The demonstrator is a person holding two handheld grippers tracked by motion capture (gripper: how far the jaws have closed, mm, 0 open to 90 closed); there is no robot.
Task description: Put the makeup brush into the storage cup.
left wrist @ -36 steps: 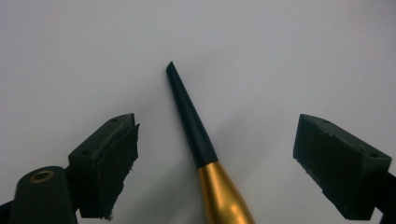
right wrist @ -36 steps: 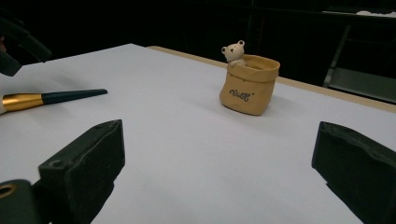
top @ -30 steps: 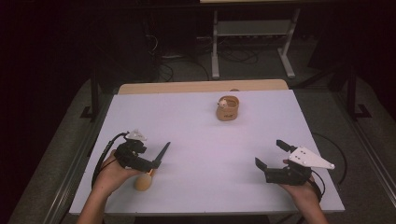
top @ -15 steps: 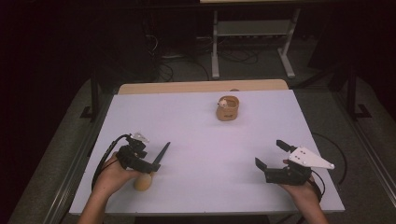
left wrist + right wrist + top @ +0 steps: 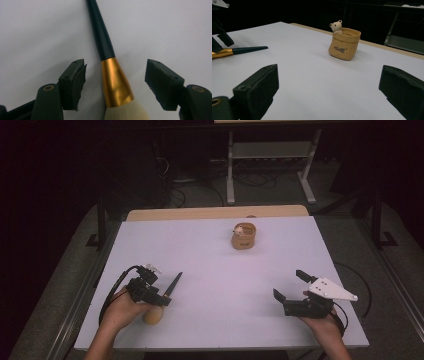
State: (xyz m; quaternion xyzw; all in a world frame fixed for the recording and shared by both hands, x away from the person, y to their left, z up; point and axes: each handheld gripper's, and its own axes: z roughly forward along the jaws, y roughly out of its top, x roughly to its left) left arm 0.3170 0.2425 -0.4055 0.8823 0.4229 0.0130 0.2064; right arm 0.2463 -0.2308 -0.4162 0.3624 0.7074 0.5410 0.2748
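A makeup brush [image 5: 173,284] with a dark handle, gold ferrule [image 5: 115,82] and cream bristles [image 5: 154,315] lies on the white table [image 5: 210,265] at the front left. My left gripper [image 5: 160,298] hangs over it, a jaw on each side of the ferrule with a gap at both pads [image 5: 79,82]. These jaws have just been closing and the brush lies between them untouched. My right gripper [image 5: 288,285] rests at the front right, open and empty. A tan bag-shaped holder [image 5: 243,236] with a small bear figure [image 5: 336,26] stands at the middle back.
A wooden strip [image 5: 215,213] borders the table's far edge. Behind it on the dark floor stand a metal rack [image 5: 270,155] and loose cables [image 5: 180,195]. From the right gripper view the brush handle [image 5: 249,49] lies far left, the holder [image 5: 344,46] straight ahead.
Both hands and the brush keep their places. The left gripper's jaws look slightly narrower about the brush.
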